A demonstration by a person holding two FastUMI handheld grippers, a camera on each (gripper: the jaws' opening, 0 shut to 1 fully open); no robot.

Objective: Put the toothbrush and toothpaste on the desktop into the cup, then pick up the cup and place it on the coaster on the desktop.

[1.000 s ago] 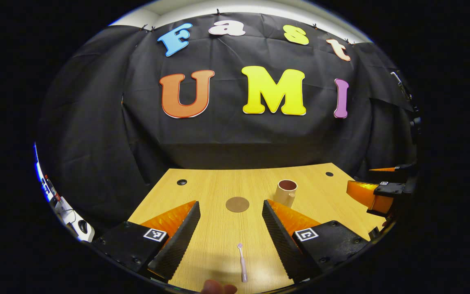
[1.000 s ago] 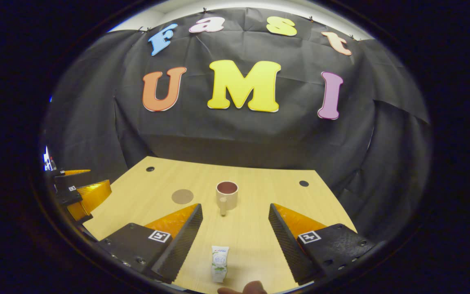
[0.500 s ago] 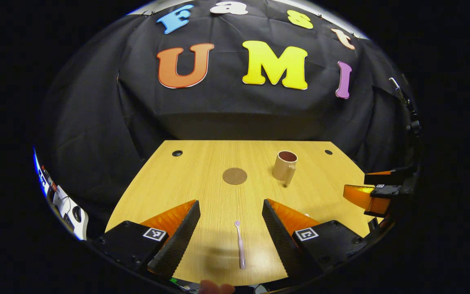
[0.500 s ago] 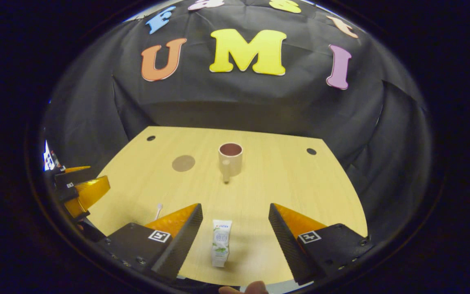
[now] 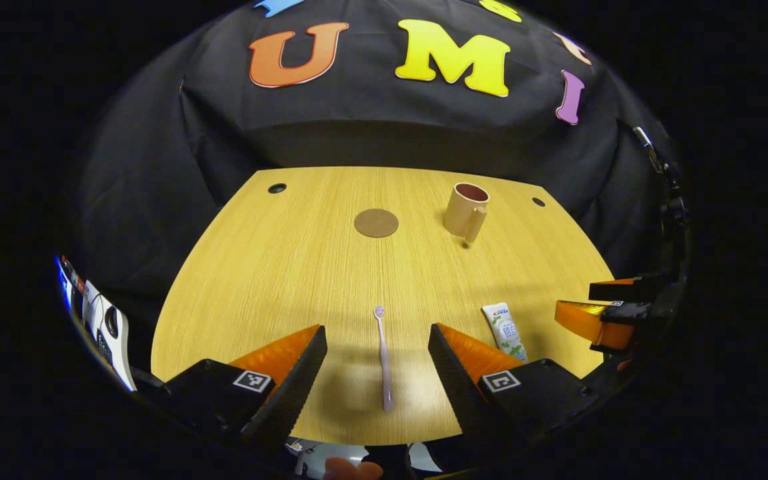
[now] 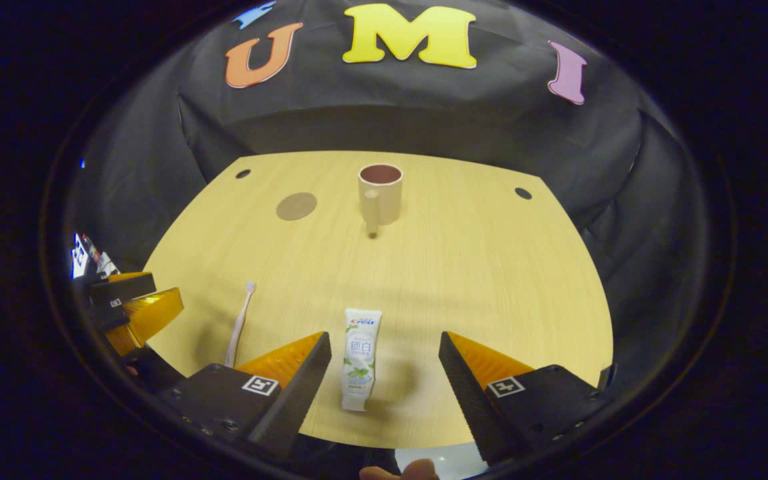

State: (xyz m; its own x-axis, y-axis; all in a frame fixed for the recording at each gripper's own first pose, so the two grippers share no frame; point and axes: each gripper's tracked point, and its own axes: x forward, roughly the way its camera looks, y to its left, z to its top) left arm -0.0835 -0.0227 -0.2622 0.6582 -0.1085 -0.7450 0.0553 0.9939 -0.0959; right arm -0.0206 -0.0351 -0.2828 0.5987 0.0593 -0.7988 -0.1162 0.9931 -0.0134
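1. A pale pink toothbrush lies flat on the desk, its head pointing toward 12 o'clock in the left gripper view, between the wide-spread fingers of the left gripper, touching neither.
2. In the right gripper view the toothbrush lies at about 9 o'clock from the toothpaste, apart from it.
3. The toothpaste, a white tube with green print, lies flat between the spread fingers of the right gripper, its flat end toward 12 o'clock, untouched by either finger.
4. In the left gripper view the toothpaste lies at 3 o'clock from the toothbrush.
5. A beige cup stands upright near the desk's far edge, at about 1 o'clock from the toothbrush, handle toward the camera. In the right gripper view the cup stands at 12 o'clock from the toothpaste, well apart.
6. A round brown coaster lies flat at 9 o'clock from the cup, apart from it, with nothing on it.
7. Both grippers are wide open and hold nothing, hovering over the desk's near edge.
8. The right gripper shows at 3 o'clock in the left gripper view; the left gripper shows at 9 o'clock in the right gripper view.
9. Small dark holes sit near the desk's far corners.
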